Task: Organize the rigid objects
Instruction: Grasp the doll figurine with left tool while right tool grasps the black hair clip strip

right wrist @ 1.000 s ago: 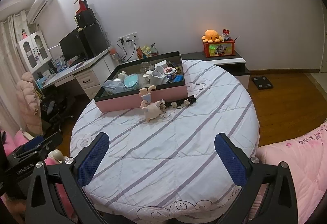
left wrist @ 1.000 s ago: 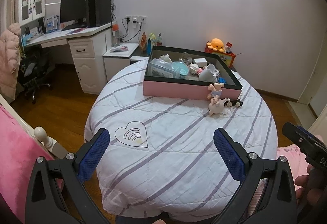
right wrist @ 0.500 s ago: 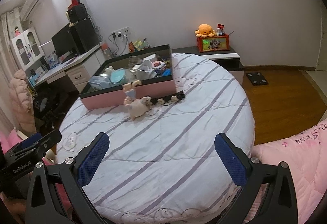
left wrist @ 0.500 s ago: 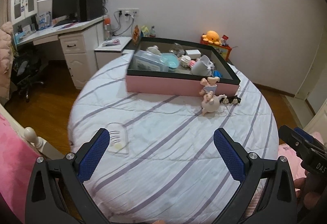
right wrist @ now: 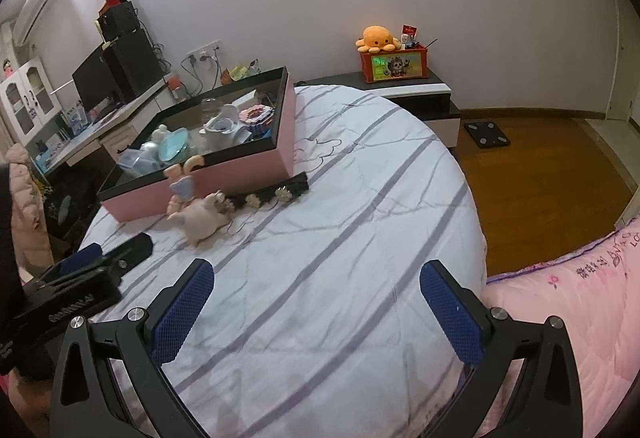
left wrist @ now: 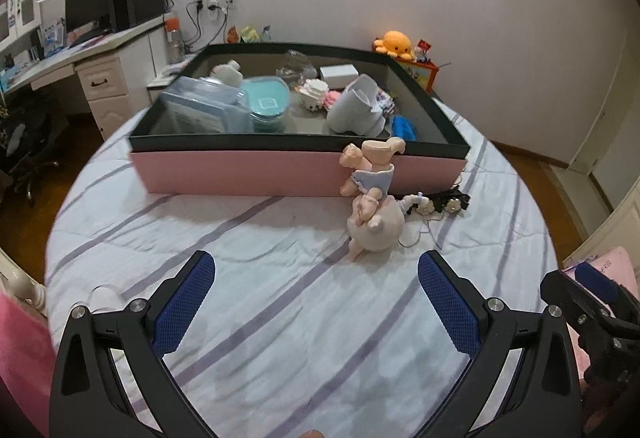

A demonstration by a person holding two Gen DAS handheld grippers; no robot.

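A pink box with a black rim point(left wrist: 248, 174) point(right wrist: 224, 176) sits on the round striped bed, filled with several items, among them a clear container point(left wrist: 200, 110), a teal lid point(left wrist: 266, 102) and a grey cup point(left wrist: 354, 106). A pink doll point(left wrist: 374, 198) point(right wrist: 200, 214) leans head-down against the box's front wall. A black strip with small charms point(left wrist: 440, 202) point(right wrist: 272, 194) lies beside it. My left gripper point(left wrist: 316, 286) hovers open over the bedspread, just short of the doll. My right gripper point(right wrist: 316, 290) is open over bare bedspread, right of the doll.
A white desk with a monitor point(left wrist: 86, 6) stands left of the bed. A low cabinet holds an orange plush octopus point(right wrist: 378, 38) on a red box. A pink quilt point(right wrist: 568, 298) lies at the right. Wooden floor point(right wrist: 540, 174) surrounds the bed.
Both grippers have moved forward over the bed toward the box and doll, which now look larger and closer. Both stay open and hold nothing.
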